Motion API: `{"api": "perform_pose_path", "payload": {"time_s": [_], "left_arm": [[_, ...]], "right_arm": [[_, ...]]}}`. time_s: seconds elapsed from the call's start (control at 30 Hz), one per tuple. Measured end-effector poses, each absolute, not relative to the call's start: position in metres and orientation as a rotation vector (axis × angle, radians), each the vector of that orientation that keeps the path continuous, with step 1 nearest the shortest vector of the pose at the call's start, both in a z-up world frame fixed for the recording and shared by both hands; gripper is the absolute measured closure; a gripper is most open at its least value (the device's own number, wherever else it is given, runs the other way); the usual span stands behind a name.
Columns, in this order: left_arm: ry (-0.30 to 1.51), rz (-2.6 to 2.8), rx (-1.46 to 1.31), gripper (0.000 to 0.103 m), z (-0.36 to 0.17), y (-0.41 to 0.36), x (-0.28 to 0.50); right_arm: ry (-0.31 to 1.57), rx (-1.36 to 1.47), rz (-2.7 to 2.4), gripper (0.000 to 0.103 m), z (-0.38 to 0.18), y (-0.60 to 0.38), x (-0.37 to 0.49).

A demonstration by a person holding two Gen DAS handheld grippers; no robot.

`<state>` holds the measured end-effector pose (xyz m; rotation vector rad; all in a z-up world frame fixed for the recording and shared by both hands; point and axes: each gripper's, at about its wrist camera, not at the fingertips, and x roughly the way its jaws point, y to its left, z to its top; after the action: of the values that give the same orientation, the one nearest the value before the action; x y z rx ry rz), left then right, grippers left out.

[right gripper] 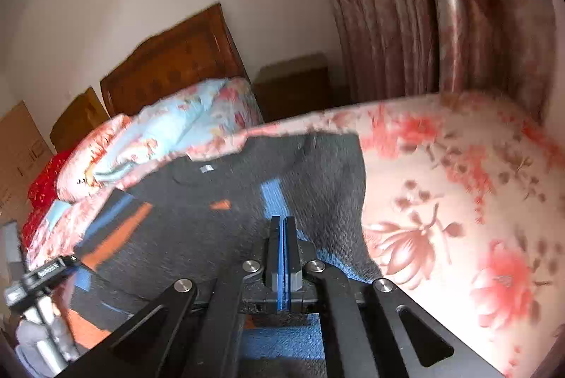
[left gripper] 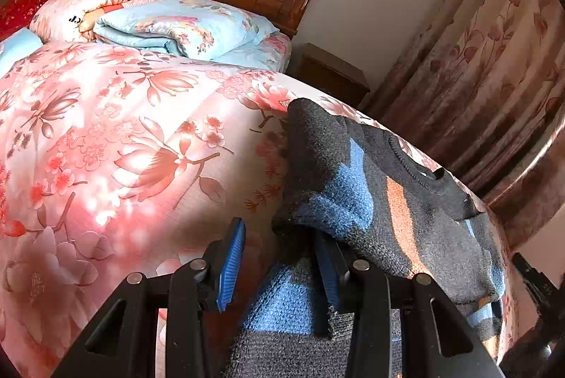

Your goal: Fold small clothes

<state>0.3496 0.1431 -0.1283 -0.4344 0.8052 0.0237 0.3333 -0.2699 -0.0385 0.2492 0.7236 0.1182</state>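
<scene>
Our left fingers (left gripper: 279, 263) stand part open, holding nothing, a sweater (left gripper: 388, 201) edge between them; right fingers (right gripper: 281, 258) are pressed shut and empty above the sweater on the bed (left gripper: 123, 148): one side folded over, more folds left, we judge.

bed (left gripper: 106, 137): pink floral cover; on it: dark sweater (left gripper: 406, 201); folded quilts (left gripper: 183, 24)

The right wrist view is smeared with motion blur, so the headboard (right gripper: 169, 60) and the quilt (right gripper: 459, 194) flowers lose their edges. The dark sweater (right gripper: 219, 229) runs off the bottom edge beneath the right gripper (right gripper: 282, 226). Left of the sweater, a blurred black device (right gripper: 39, 275) cannot be identified.

In the left wrist view, the sweater's (left gripper: 406, 201) lower part is cut off.
</scene>
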Motion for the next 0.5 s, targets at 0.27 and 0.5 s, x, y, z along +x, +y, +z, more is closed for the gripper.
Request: {"api": "perform_pose_path", "payload": {"time_s": [0.27, 0.5], "left_arm": [[0.807, 0.043, -0.386, 0.063, -0.127, 0.135, 0.347], [0.79, 0.042, -0.377, 0.063, -0.124, 0.134, 0.341]], "right_arm": [[0.802, 0.335, 0.156, 0.0, -0.062, -0.277, 0.329], [0.921, 0.166, 0.21, 0.0, -0.079, -0.241, 0.35]]}}
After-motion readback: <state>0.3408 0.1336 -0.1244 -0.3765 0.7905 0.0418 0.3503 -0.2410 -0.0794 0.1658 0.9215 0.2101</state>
